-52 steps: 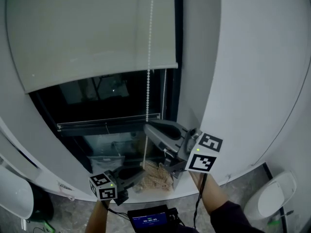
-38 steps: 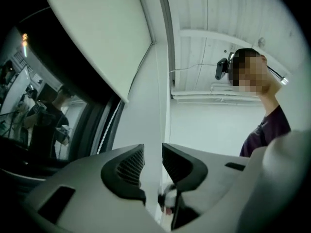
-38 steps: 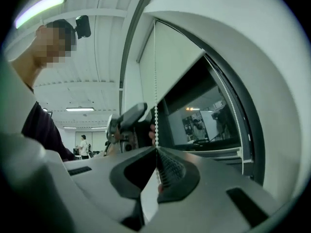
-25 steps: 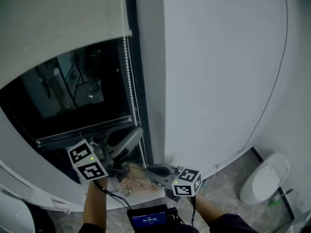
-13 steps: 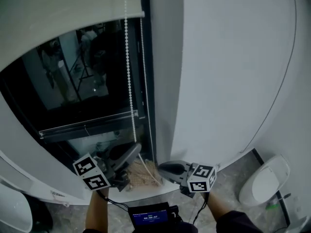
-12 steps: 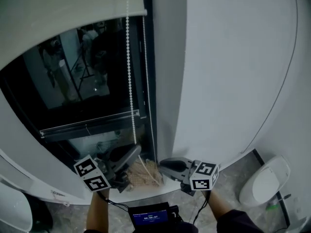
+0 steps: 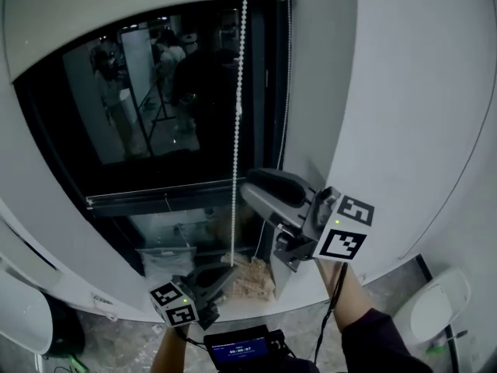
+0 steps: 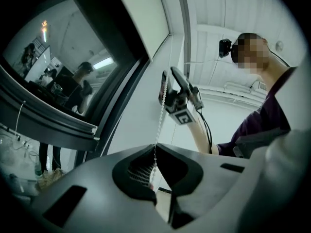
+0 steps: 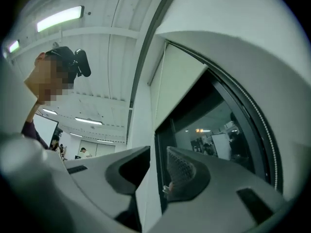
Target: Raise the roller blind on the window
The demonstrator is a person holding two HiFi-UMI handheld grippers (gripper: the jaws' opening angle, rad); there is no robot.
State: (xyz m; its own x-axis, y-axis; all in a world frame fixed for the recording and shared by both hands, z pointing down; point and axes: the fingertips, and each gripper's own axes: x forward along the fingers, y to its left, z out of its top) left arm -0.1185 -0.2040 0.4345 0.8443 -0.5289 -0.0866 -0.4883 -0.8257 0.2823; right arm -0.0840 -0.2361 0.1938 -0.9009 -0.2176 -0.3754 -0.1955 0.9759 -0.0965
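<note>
At the window, you are pinching the bead chain (image 7: 237,130) in the left gripper (image 7: 225,271), low in the centre of the head view, just above the sill (image 7: 93,284). In the left gripper view the jaws of that gripper (image 8: 155,147) are meeting at their tips, with the chain (image 8: 161,113) running up out of them toward the top of the frame.

You are holding the right gripper (image 7: 248,191) higher, right of centre, beside the chain's front strand. Its jaws are standing apart. In the right gripper view only the pale wall and the dark window frame are showing in the gap of that gripper (image 9: 158,152). It is gripping nothing.

The roller blind (image 7: 140,6) is sitting across the top of the head view, its bottom edge near the upper border. The dark window glass (image 7: 155,115) below it is lying uncovered.

A loose heap of pale, straw-like material (image 7: 252,280) is lying on the sill between the two grippers. A white rounded container (image 7: 441,313) is standing on the floor at the lower right, and what it is holding cannot be made out. A small device with a lit screen (image 7: 237,353) is showing at the bottom edge.
</note>
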